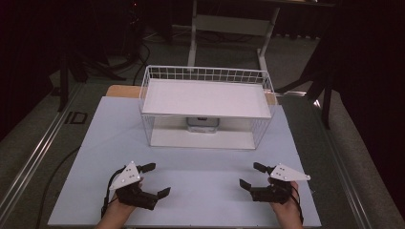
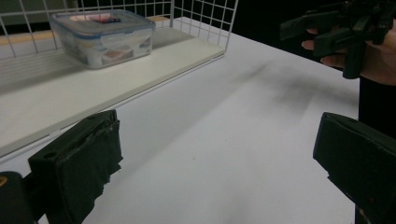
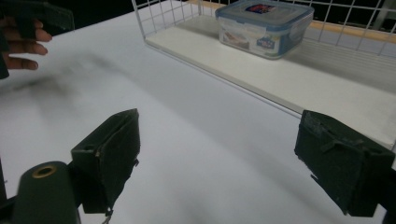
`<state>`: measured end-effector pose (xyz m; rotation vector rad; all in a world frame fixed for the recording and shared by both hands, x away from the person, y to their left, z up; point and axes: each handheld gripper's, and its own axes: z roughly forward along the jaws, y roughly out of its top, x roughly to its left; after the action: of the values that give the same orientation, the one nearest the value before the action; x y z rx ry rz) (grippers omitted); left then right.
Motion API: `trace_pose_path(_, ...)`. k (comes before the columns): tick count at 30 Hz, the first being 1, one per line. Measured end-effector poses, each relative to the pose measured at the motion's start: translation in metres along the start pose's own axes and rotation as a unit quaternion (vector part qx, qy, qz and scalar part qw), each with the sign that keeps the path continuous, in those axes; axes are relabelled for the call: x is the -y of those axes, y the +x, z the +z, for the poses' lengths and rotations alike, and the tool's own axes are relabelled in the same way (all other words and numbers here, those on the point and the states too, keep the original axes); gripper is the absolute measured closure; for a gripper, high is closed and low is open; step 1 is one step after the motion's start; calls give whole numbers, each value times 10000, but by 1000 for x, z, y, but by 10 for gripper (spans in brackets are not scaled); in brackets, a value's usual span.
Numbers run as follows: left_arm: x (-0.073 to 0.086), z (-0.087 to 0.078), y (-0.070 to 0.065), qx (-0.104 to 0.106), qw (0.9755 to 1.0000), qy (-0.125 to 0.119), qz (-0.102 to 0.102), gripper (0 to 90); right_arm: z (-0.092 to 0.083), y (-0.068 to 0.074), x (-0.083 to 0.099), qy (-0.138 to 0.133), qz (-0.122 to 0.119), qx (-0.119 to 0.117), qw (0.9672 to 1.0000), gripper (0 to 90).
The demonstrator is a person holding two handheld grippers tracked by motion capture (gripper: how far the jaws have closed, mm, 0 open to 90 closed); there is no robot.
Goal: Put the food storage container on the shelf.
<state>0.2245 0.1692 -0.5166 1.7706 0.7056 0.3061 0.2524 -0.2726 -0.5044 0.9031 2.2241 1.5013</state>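
High view: white table [image 1: 200, 191], dark surrounding room.

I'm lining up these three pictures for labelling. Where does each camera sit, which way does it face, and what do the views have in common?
High view: above the person's side of the table, looking forward and down at the wire shelf; shows both hands, the left tool and right tool.
Left gripper view: rides the left tool, facing the shelf; the right tool shows farther off.
Right gripper view: rides the right tool, facing the shelf.
Shared: all three show the lidded container on the lower board.
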Motion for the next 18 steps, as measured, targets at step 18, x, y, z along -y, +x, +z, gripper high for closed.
trace_pose_path(18,4,-2,8,-67,9997,26,-246,20,6,-5,2,49,177,-126,9998,140)
